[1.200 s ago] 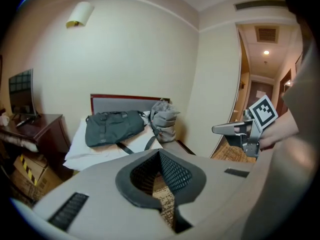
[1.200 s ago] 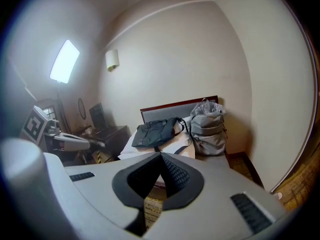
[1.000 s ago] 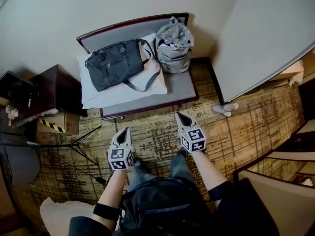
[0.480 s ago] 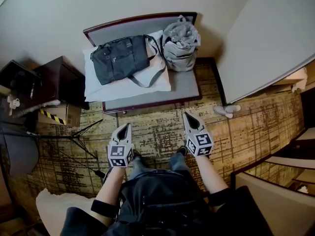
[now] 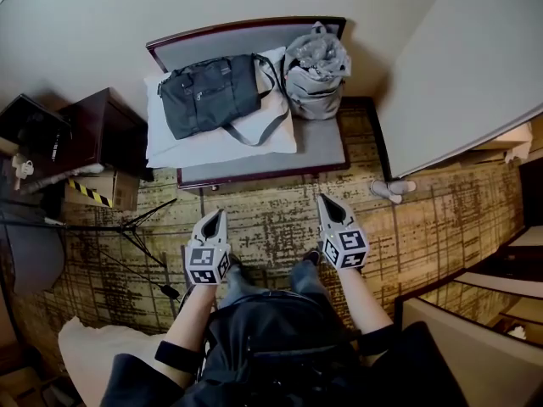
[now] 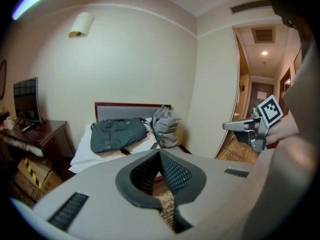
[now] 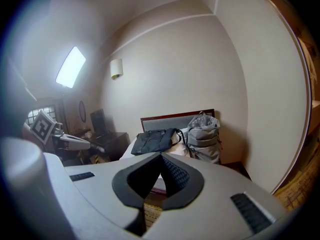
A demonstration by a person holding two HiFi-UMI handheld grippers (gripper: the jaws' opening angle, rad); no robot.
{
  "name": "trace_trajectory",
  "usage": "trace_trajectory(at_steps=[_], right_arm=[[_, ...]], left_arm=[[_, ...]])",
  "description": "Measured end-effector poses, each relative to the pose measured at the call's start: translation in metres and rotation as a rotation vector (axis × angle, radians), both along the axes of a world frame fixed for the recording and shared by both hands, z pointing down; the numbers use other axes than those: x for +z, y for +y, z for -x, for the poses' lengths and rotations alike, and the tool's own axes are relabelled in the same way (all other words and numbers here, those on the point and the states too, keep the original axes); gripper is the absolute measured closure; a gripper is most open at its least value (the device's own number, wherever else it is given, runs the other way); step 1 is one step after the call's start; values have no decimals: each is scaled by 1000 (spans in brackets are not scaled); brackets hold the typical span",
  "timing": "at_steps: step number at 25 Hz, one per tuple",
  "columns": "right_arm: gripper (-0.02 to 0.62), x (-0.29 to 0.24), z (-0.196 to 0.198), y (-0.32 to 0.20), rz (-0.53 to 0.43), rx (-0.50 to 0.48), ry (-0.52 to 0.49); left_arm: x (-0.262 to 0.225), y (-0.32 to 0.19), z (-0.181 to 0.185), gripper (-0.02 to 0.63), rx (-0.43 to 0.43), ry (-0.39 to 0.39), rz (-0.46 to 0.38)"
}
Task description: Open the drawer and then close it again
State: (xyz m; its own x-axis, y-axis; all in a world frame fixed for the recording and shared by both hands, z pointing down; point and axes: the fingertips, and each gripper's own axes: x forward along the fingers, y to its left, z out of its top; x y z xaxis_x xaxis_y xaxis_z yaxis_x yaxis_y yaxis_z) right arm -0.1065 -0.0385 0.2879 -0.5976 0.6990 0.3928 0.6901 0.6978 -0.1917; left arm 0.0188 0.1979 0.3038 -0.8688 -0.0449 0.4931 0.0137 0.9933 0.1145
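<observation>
Carpet (image 5: 271, 219), grey bench (image 5: 327, 147), dark duffel (image 5: 209, 94)

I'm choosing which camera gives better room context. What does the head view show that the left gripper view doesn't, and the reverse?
Only the head view: the tripod on the carpet and the person's legs. Only the left gripper view: the wall lamp and the hallway ceiling light. Both: the bench carrying the dark bag and the grey backpack, with the dark cabinet beside it.
</observation>
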Motion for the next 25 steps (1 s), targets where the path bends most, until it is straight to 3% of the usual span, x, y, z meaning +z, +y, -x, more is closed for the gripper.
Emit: trace_trajectory(at_steps=[15,25], right_arm=[[591,10,-6,11,-11,-27,21],[591,31,-9,49,-38,-130,56]], left_arm=[[12,16,-13,606,-52,33,-26],[40,41,-26,606,-124,99,-61]])
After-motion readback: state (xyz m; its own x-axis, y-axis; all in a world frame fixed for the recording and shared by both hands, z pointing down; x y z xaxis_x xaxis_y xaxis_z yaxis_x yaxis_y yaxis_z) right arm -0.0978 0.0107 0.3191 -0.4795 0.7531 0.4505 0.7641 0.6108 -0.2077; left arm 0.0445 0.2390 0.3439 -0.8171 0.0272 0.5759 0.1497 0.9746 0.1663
